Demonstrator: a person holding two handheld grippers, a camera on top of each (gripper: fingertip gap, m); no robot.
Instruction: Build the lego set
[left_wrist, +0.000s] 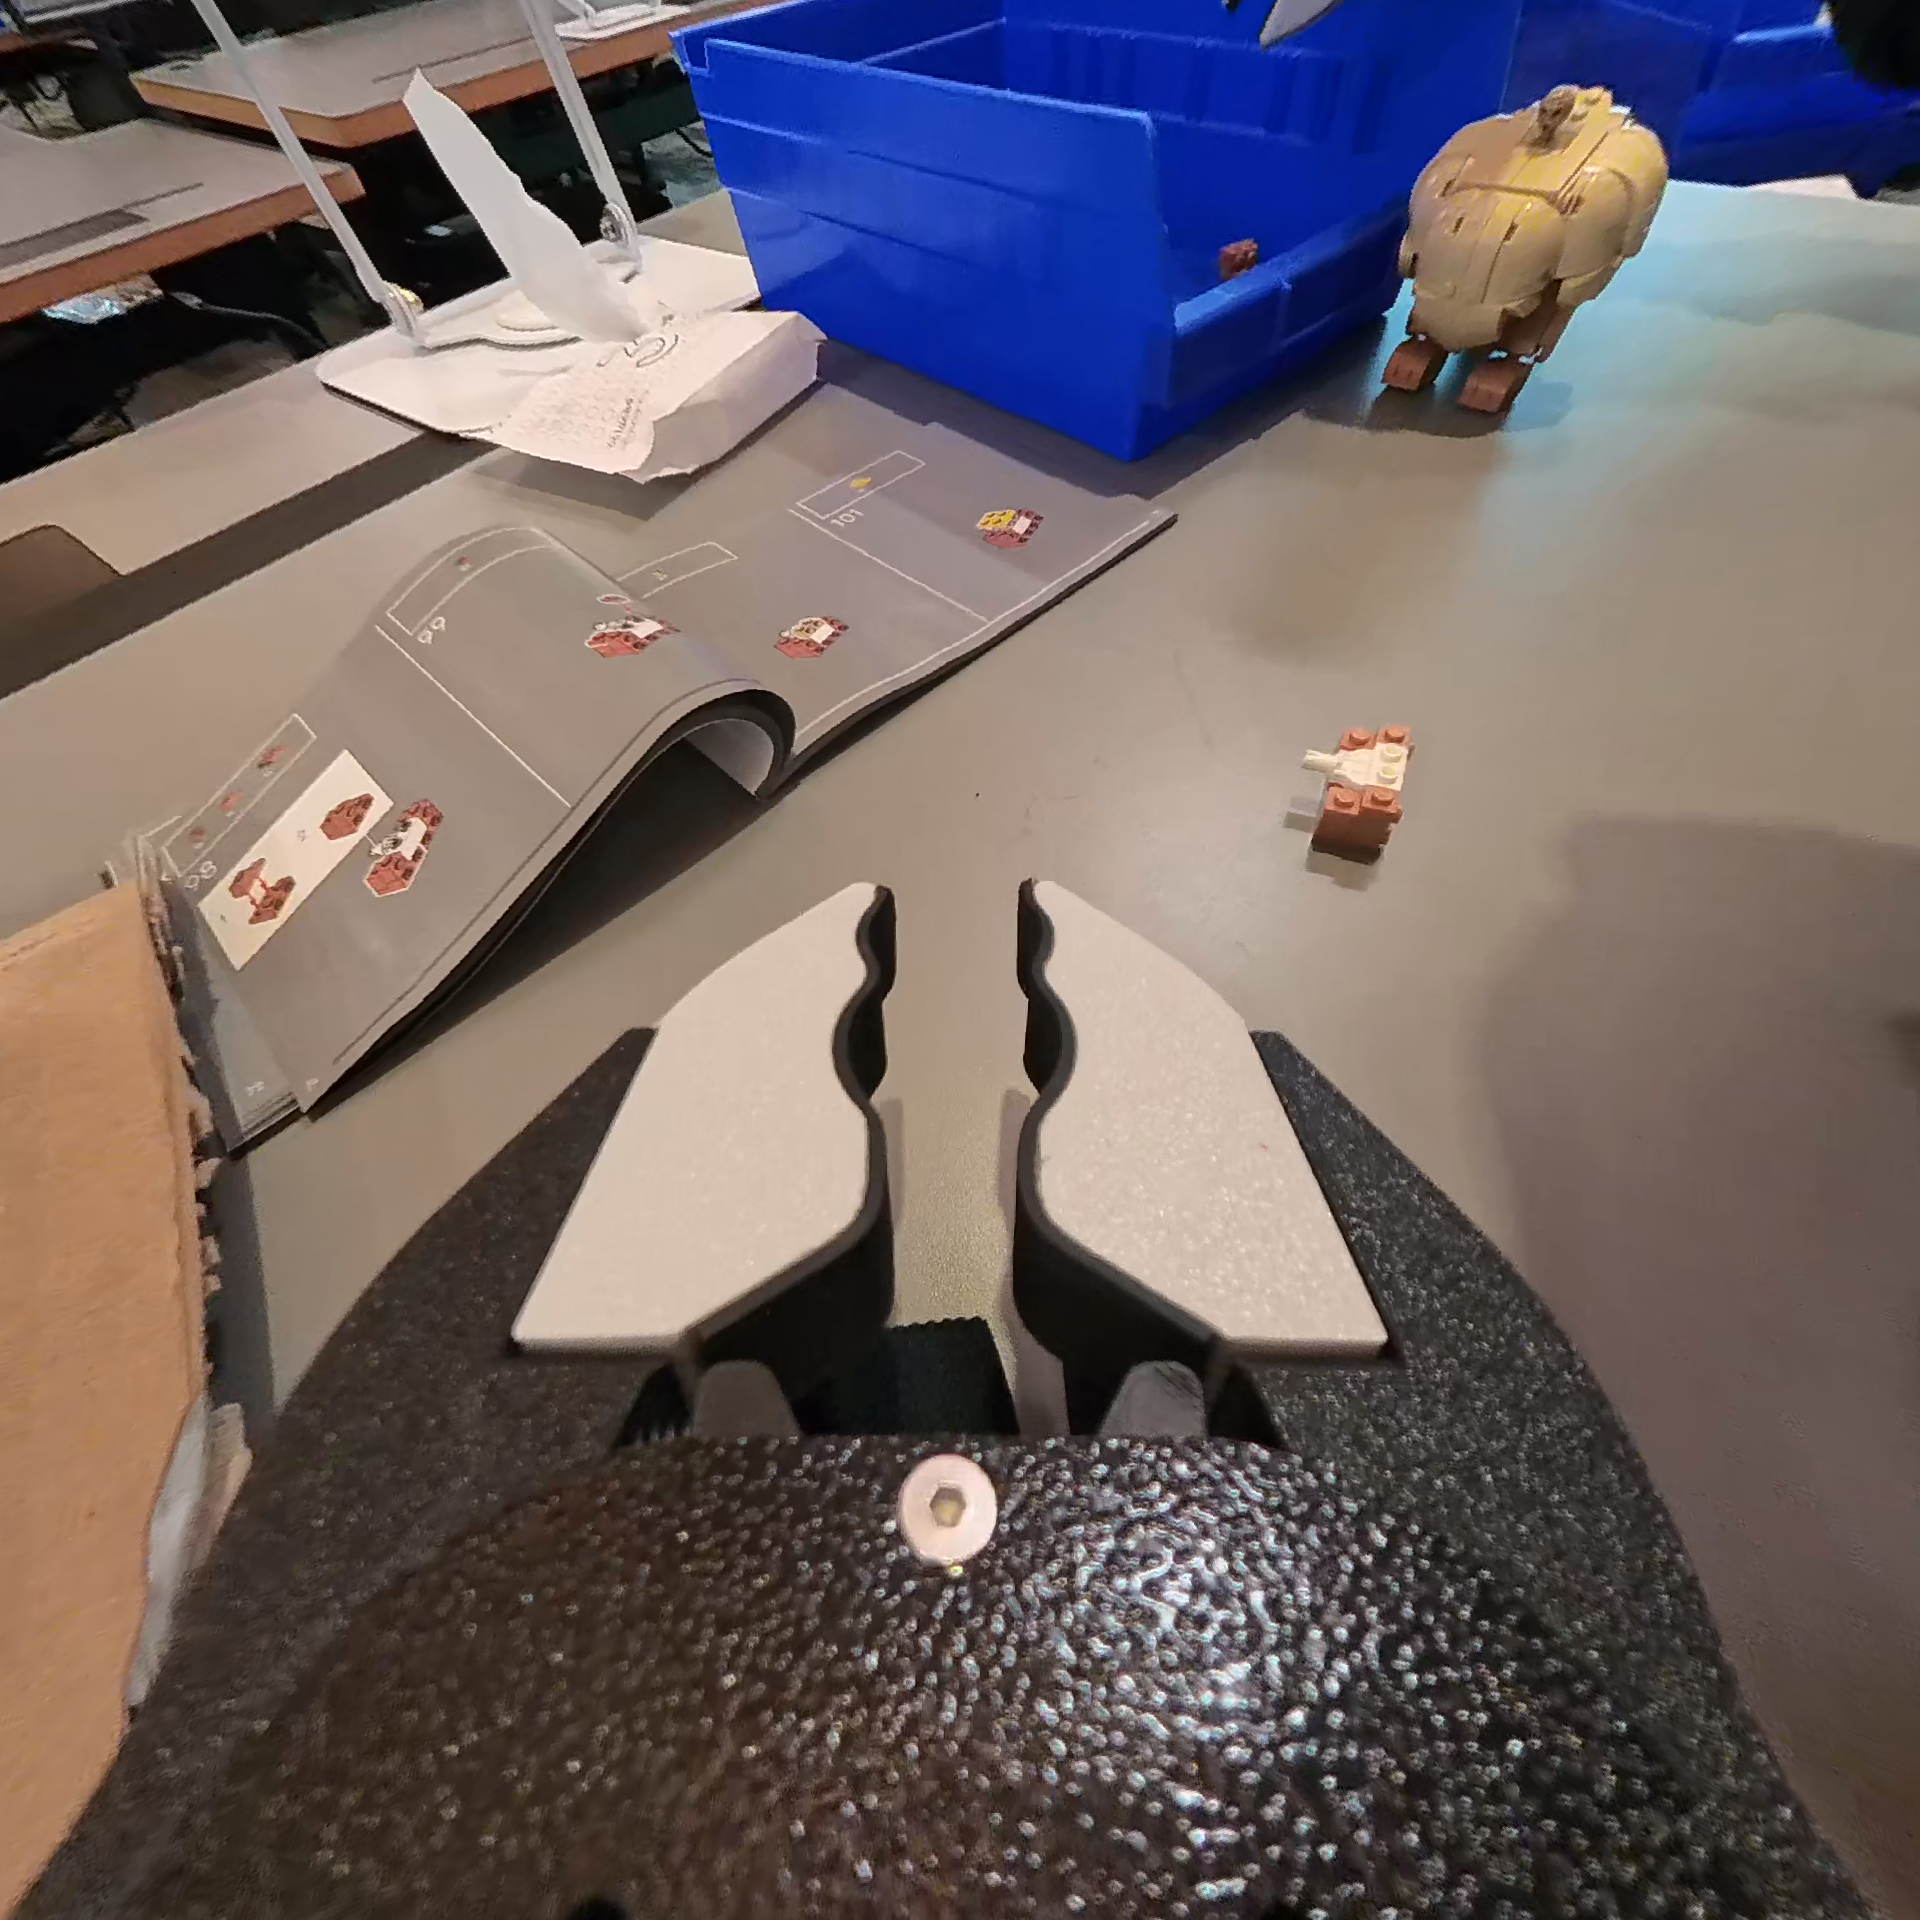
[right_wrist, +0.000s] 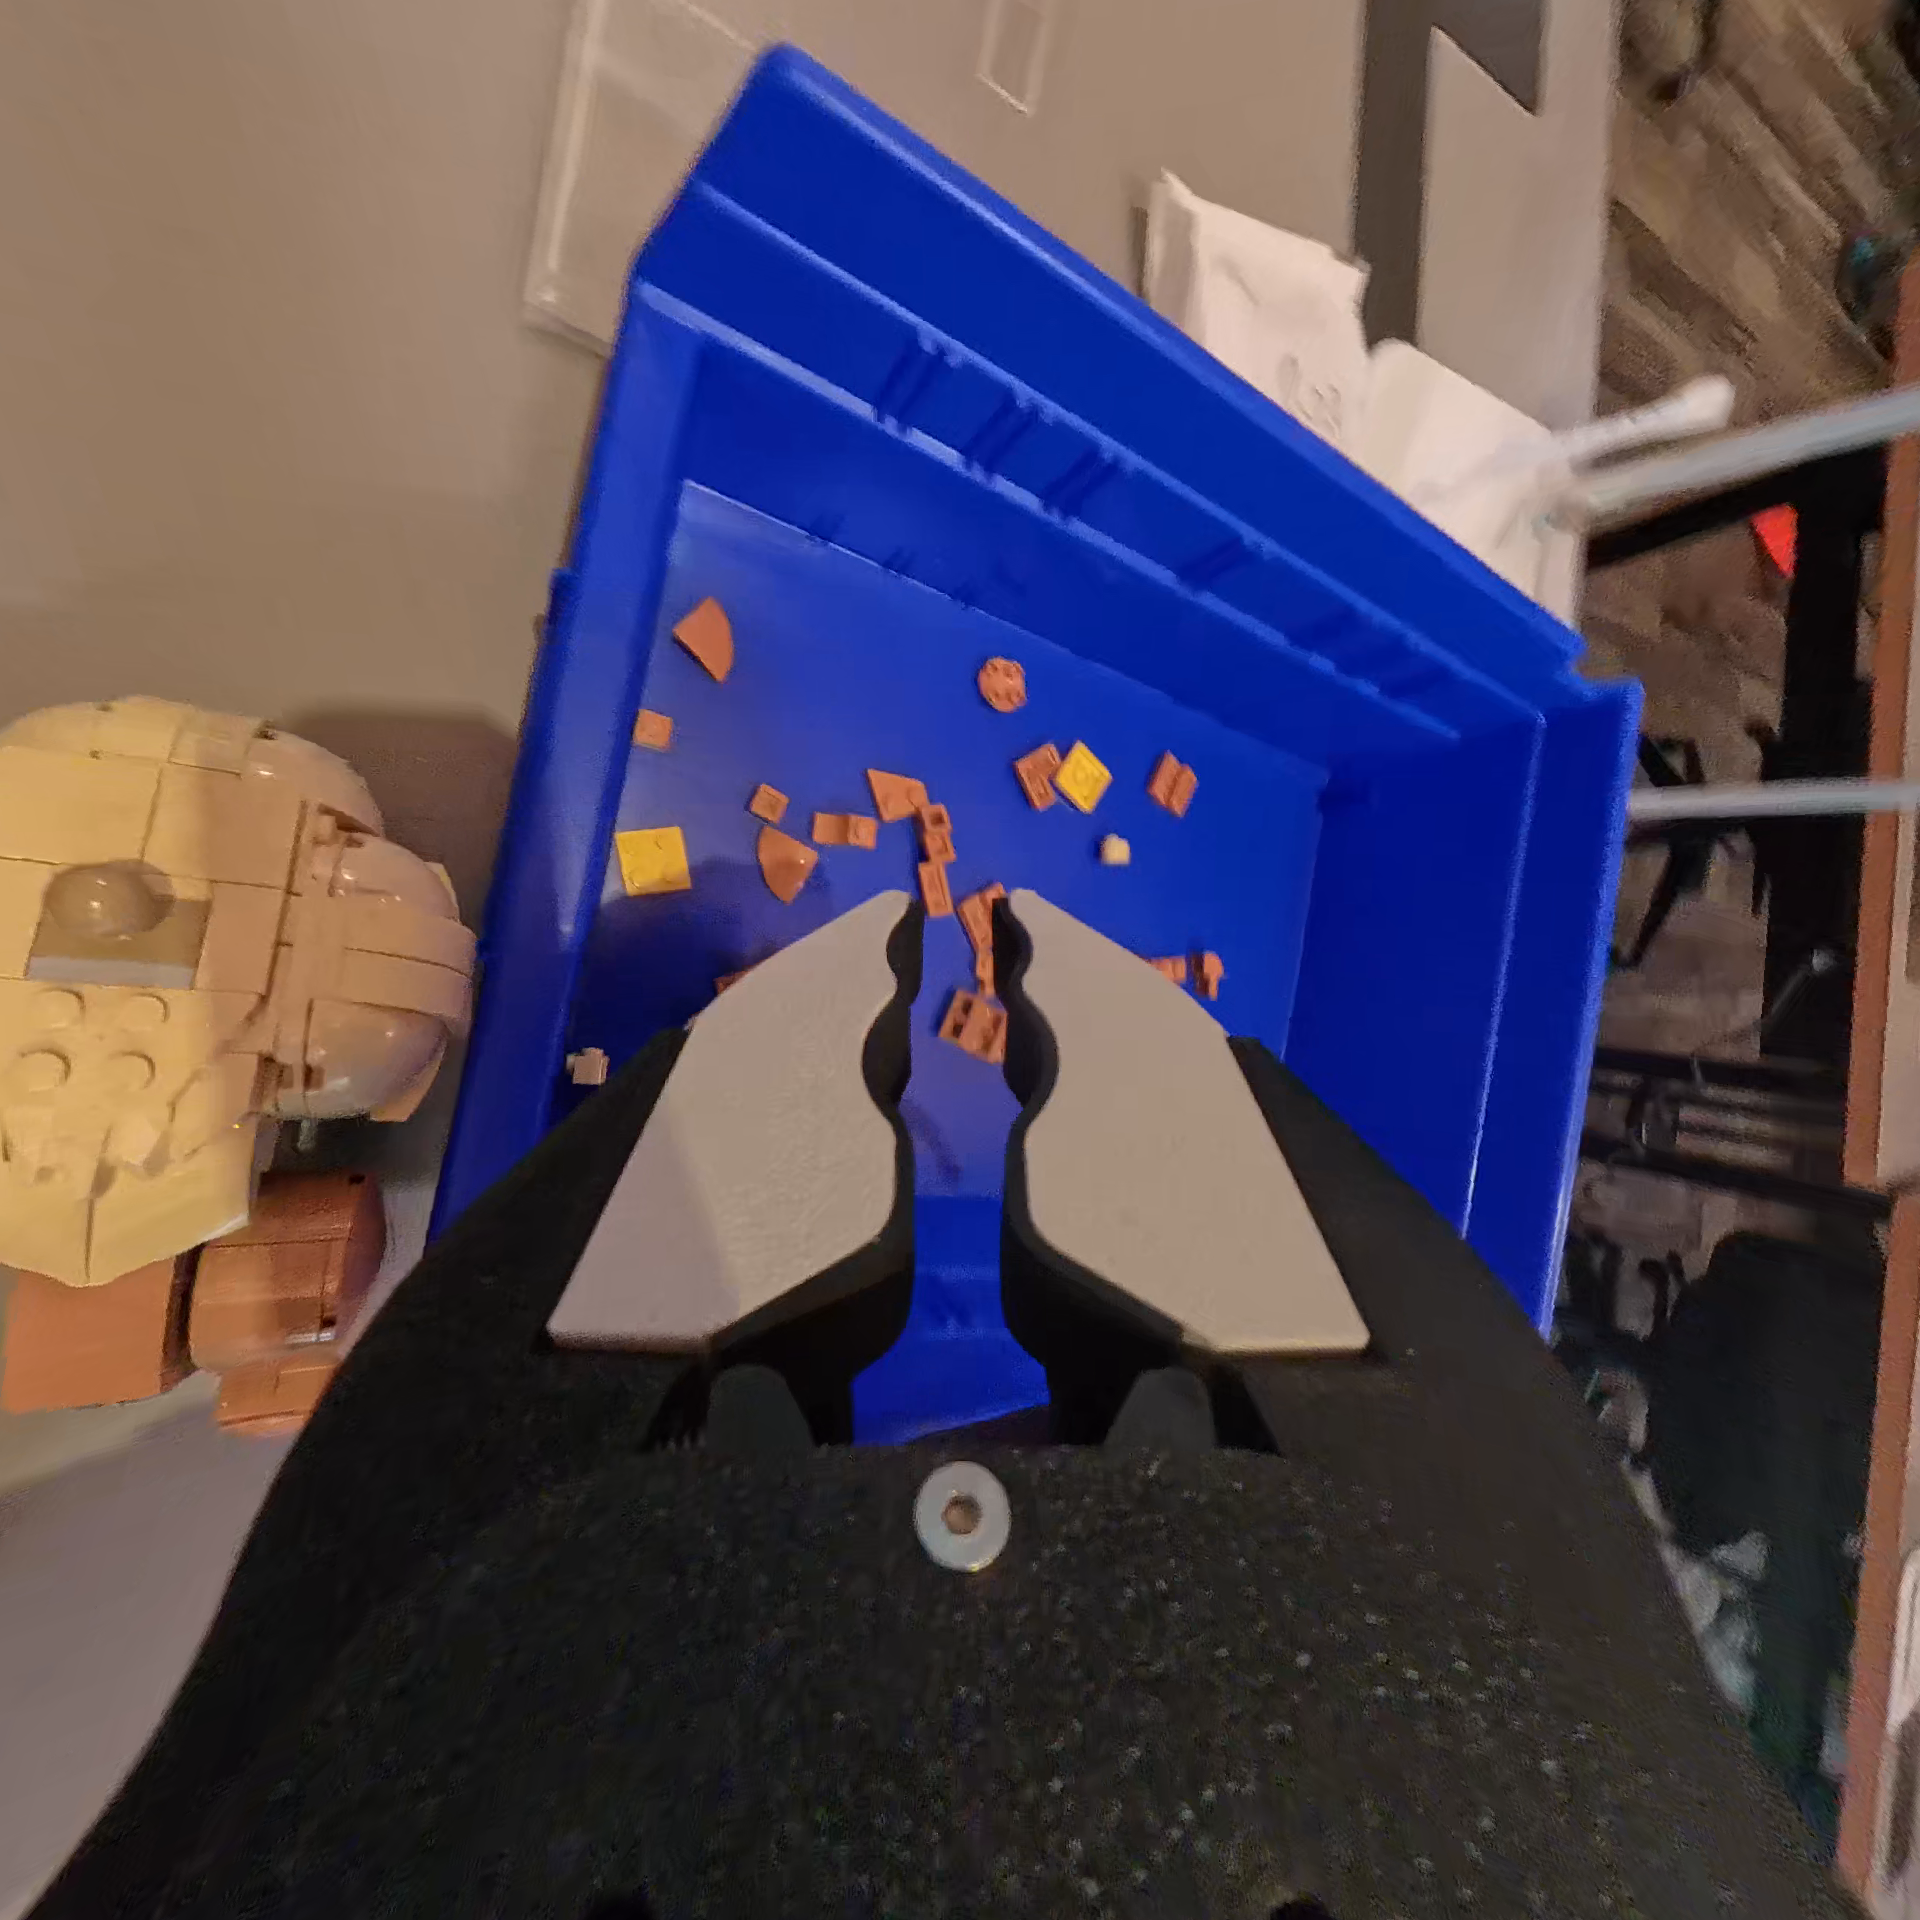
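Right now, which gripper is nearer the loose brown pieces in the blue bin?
Right. The right gripper hangs over the brown pieces inside the blue bin; the left gripper sits above the bare table, well short of it.

Two blue bins (left_wrist: 935, 239), one booklet (left_wrist: 582, 707), two yellow plates (right_wrist: 651, 861).

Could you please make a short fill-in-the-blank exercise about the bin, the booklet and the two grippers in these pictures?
1. The loose brown and yellow pieces lie in a bin of ____ colour.
2. The instruction booklet lies ____ on the grey table.
3. Between the fingers of the left gripper only the bare ____ shows.
4. The right gripper hangs over the ____.

Missing words: blue; open; table; bin
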